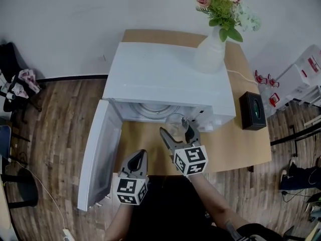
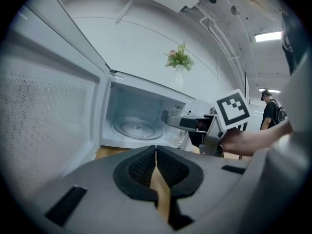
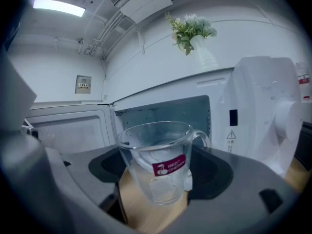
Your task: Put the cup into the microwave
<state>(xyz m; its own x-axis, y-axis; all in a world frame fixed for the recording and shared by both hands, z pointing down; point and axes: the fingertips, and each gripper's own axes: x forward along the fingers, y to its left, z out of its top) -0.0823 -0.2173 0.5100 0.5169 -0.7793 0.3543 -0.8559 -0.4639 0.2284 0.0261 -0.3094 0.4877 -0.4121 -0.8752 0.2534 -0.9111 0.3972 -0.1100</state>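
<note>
A clear glass cup [image 3: 158, 160] with a red label and a handle on its right sits upright between the jaws of my right gripper [image 1: 179, 128], which is shut on it. In the head view the cup [image 1: 176, 124] hangs just in front of the white microwave [image 1: 168, 77], at the mouth of its open cavity. The glass turntable [image 2: 137, 128] lies inside the cavity. The microwave door [image 1: 98, 152] swings open to the left. My left gripper [image 1: 138, 160] is shut on nothing, low beside the door, its pads [image 2: 156, 167] pressed together.
A white vase of flowers [image 1: 213, 44] stands on top of the microwave at the right. A black box [image 1: 252, 110] lies on the wooden table [image 1: 230, 144] to the right. A person [image 2: 271, 113] stands far off in the left gripper view. A wood floor surrounds the table.
</note>
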